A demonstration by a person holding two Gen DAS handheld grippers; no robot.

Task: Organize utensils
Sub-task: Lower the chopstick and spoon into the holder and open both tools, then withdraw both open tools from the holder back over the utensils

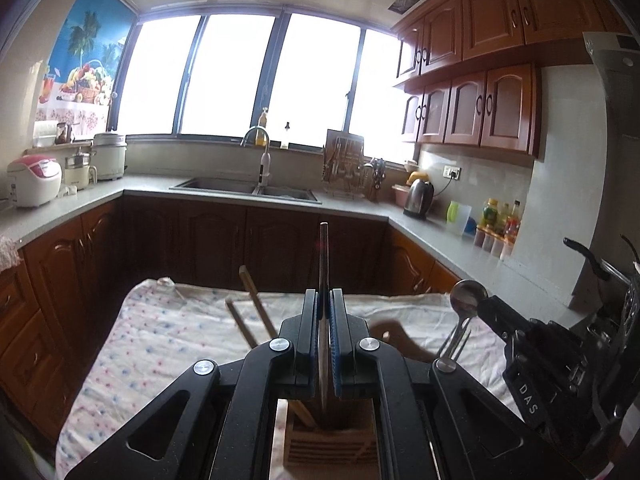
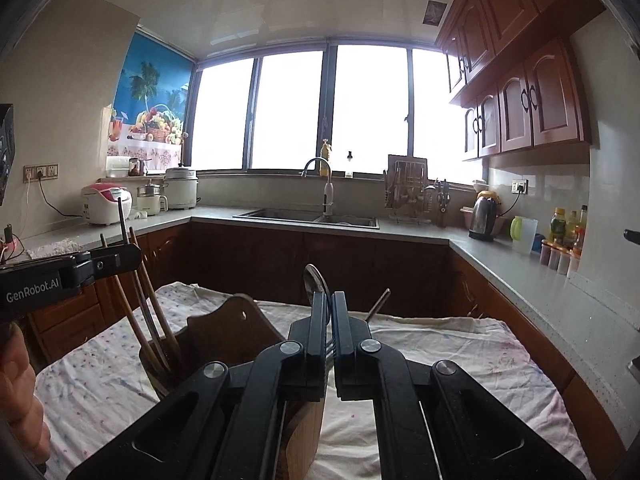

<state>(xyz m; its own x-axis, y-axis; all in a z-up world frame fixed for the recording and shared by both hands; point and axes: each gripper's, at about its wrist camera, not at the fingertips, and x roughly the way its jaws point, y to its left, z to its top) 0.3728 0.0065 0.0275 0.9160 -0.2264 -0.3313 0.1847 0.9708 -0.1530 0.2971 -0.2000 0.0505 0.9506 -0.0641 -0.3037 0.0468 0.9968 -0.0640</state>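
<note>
- Right now left gripper (image 1: 325, 300) is clamped tight on a thin metal utensil handle (image 1: 323, 256), which stands upright between the pads; which kind of utensil it is I cannot tell.
- Lower end of that handle goes down into the wooden utensil holder (image 1: 332, 450), directly under the left gripper.
- Two wooden chopsticks (image 1: 256, 304) lean in the same holder, tips slanting up and left; in the right wrist view they sit in the holder's left compartment (image 2: 154, 320).
- Right gripper (image 2: 329, 308) is closed on a metal spoon (image 2: 314, 278) and a fork (image 2: 330, 347) together; spoon bowl sticks up above the fingertips, fork tines point back toward the camera.
- From the left wrist view the same spoon (image 1: 468, 296) and fork (image 1: 454, 340) hang just right of the holder, above the cloth.
- Holder stands on a floral cloth (image 1: 160, 344) covering the table.
- Another thin stick-like utensil (image 2: 378, 304) shows past the right gripper; blurred, type unclear.
- Person's hand (image 2: 18, 380) at left edge of right wrist view.
</note>
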